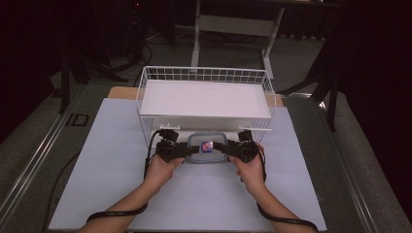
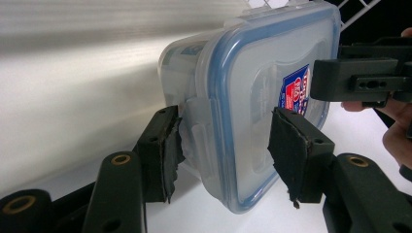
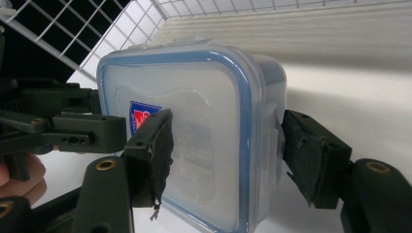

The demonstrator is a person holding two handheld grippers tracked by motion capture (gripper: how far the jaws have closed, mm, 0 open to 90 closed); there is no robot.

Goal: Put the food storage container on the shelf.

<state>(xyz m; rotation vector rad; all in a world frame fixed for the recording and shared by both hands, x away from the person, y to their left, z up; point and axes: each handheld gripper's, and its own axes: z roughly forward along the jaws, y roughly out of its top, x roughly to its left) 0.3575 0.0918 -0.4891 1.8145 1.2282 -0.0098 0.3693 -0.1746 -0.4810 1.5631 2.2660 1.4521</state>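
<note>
A clear plastic food box (image 1: 208, 148) with a blue-rimmed lid and a red and blue label lies between both grippers, just in front of the wire rack's lower opening. My left gripper (image 1: 193, 149) comes in from the left. In the left gripper view the box (image 2: 252, 97) sits between my jaws, one pad (image 2: 167, 145) on its side clip and the other on the lid. My right gripper (image 1: 222, 148) holds the opposite end. In the right gripper view the box (image 3: 194, 145) is clamped the same way, with one pad (image 3: 158, 150) on the lid.
A white wire rack (image 1: 204, 70) with a white board on its top level stands behind the box at the table's middle. A pale mat (image 1: 121, 170) covers the table. Dark floor, a desk frame (image 1: 233, 24) and cables lie beyond the table's far edge.
</note>
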